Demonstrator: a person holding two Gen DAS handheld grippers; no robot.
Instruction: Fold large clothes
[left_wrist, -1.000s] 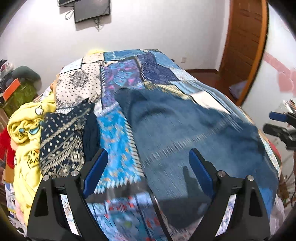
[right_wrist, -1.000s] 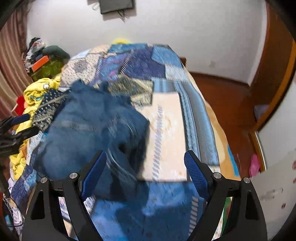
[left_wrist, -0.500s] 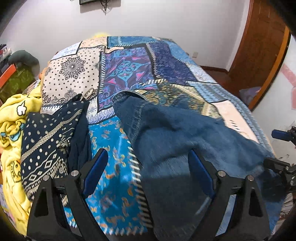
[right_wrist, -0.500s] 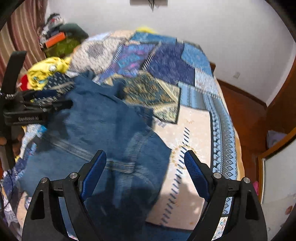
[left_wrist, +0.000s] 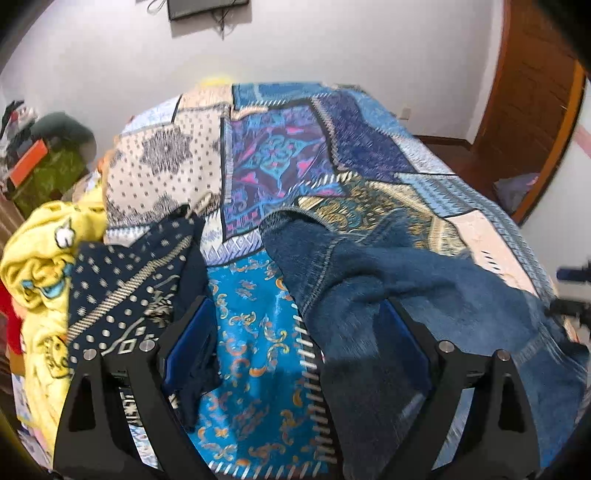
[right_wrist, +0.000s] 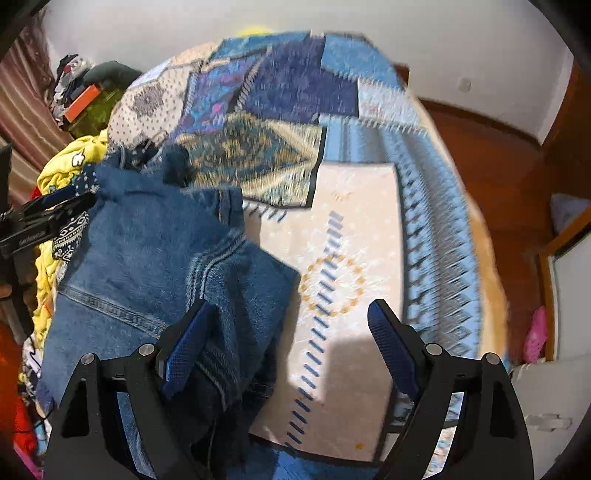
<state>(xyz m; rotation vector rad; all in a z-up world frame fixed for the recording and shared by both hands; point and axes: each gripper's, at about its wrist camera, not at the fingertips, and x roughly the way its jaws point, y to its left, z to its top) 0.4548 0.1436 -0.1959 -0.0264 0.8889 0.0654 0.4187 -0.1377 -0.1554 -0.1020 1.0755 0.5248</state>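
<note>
A pair of blue jeans (left_wrist: 406, 295) lies crumpled on the patchwork bed cover (left_wrist: 277, 162); it fills the left half of the right wrist view (right_wrist: 147, 258). My left gripper (left_wrist: 295, 336) is open and empty above the jeans' left edge; its right finger overlaps the denim. My right gripper (right_wrist: 291, 339) is open and empty above the jeans' right edge and the beige patch (right_wrist: 351, 240). Each gripper shows at the edge of the other's view.
A dark blue patterned garment (left_wrist: 129, 288) and a yellow cartoon-print garment (left_wrist: 33, 266) lie heaped at the bed's left side. A green box with clutter (left_wrist: 44, 173) stands beyond. A wooden door (left_wrist: 532, 92) and wood floor (right_wrist: 498, 155) are to the right.
Both grippers have stayed open and empty. The views have shifted over the bed, and the jeans have gone from moving and blurred to lying more spread out.
</note>
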